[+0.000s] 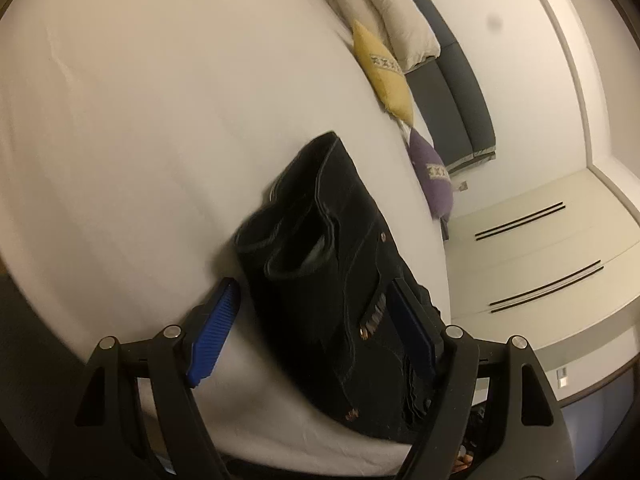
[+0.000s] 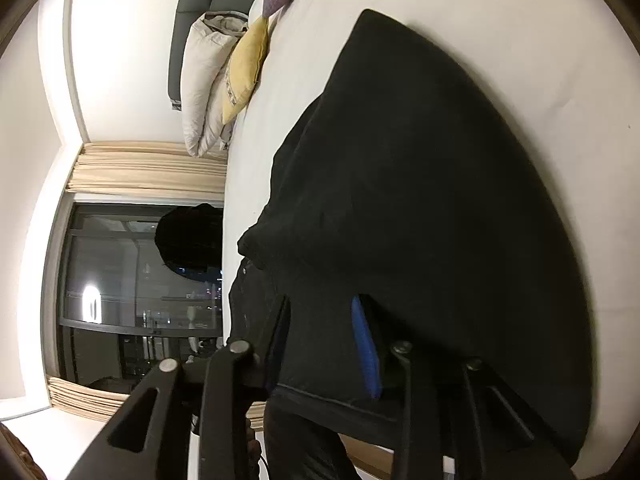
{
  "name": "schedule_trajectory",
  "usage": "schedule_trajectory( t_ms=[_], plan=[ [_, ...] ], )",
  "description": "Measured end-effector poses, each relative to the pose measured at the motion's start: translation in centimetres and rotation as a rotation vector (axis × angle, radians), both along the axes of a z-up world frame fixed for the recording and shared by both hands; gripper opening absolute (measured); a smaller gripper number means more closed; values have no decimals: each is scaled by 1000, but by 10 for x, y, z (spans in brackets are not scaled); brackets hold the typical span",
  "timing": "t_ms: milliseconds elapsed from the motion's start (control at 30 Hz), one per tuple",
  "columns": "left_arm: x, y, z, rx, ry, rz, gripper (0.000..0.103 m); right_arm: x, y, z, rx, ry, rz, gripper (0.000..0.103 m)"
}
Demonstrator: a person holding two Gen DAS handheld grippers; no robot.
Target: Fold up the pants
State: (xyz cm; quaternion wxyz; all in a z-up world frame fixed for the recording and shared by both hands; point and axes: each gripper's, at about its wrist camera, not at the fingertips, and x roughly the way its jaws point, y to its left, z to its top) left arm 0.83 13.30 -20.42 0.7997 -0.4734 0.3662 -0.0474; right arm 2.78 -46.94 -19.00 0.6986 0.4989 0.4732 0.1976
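Black denim pants (image 1: 320, 264) lie partly folded on the white bed (image 1: 132, 128).
My left gripper (image 1: 316, 332) gapes wide around them; my right gripper (image 2: 320, 344) pinches a fold; squaring up remains, I judge.

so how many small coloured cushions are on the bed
2. A yellow cushion lies at the bed's far edge beside the white pillows; a purple cushion lies next along that edge, nearer the black pants. More may be hidden.

No words, numbers or brand marks can be read. The yellow cushion (image 1: 382, 72) and the purple cushion (image 1: 434, 176) each carry a woven band whose pattern resembles a row of crosses, too blurred to read as letters.
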Motion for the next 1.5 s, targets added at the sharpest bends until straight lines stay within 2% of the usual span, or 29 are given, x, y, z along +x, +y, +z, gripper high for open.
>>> schedule_trajectory(
  t_ms=[67, 200, 267, 300, 333, 400, 533, 633, 700, 733, 767, 800, 833, 867, 967, 1033, 1133, 1200, 1233, 1267, 1300, 1333, 1367, 1433, 1500],
  plan=[
    [5, 4, -6, -14, -15, 9, 74, 18, 12, -3, -8, -4, -2, 41],
    [11, 9, -21, -59, -47, 37, 74, 13, 9, -4, -14, -7, -2, 41],
    [13, 7, -23, -49, -55, 38, 72, 11, 7, -3, -15, -6, 0, 41],
    [15, 6, -23, -36, -56, 34, 68, 10, 7, -2, -15, -5, -1, 41],
    [18, 5, -23, -25, -57, 28, 49, 10, 6, 0, -16, -6, -1, 42],
    [22, 6, -27, -41, -24, 22, 25, 10, 8, 2, -11, -14, -3, 46],
    [27, 8, -38, -75, -22, 27, 15, 14, 25, 18, 36, -65, 56, 50],
    [30, 9, -38, -88, -21, 28, 14, 21, 49, 21, 66, -98, 137, 57],
    [31, 13, -43, -119, -17, 35, 13, 24, 63, 9, 45, -65, 178, 59],
    [32, 14, -45, -130, -16, 38, 13, 25, 67, 1, 18, -41, 184, 56],
    [33, 15, -44, -132, -16, 38, 13, 25, 69, -6, -25, -32, 188, 41],
    [33, 15, -44, -128, -16, 38, 13, 25, 68, -8, -71, -18, 187, 35],
    [34, 15, -45, -131, -17, 39, 13, 25, 68, -5, -80, -5, 188, 37],
    [35, 15, -45, -133, -21, 40, 13, 25, 69, 3, -73, -5, 195, 46],
    [20, 19, -37, -131, -26, 42, 12, 34, 84, 34, -41, -117, 246, 56],
    [13, 20, -33, -126, -31, 44, 12, 46, 95, 43, -13, -157, 268, 63],
    [13, 20, -30, -125, -32, 44, 12, 76, 109, 37, 31, -165, 258, 63],
    [12, 20, -25, -127, -31, 45, 12, 97, 111, 17, 30, -125, 214, 65],
    [12, 19, -24, -124, -30, 44, 12, 109, 108, -2, -32, -56, 173, 63],
    [12, 18, -21, -123, -30, 44, 12, 115, 106, -17, -30, -9, 162, 45],
    [13, 17, -20, -123, -32, 44, 12, 118, 103, -23, -20, 15, 148, 39],
    [14, 16, -9, -120, -35, 45, 12, 118, 102, -20, -7, 21, 142, 43],
    [12, 18, -6, -120, -37, 43, 12, 116, 101, -16, 2, 7, 150, 55],
    [10, 17, -2, -120, -41, 43, 12, 108, 101, 1, 16, -53, 165, 68],
    [11, 15, 2, -122, -49, 44, 12, 98, 95, 12, 64, -94, 145, 69]
  ],
)
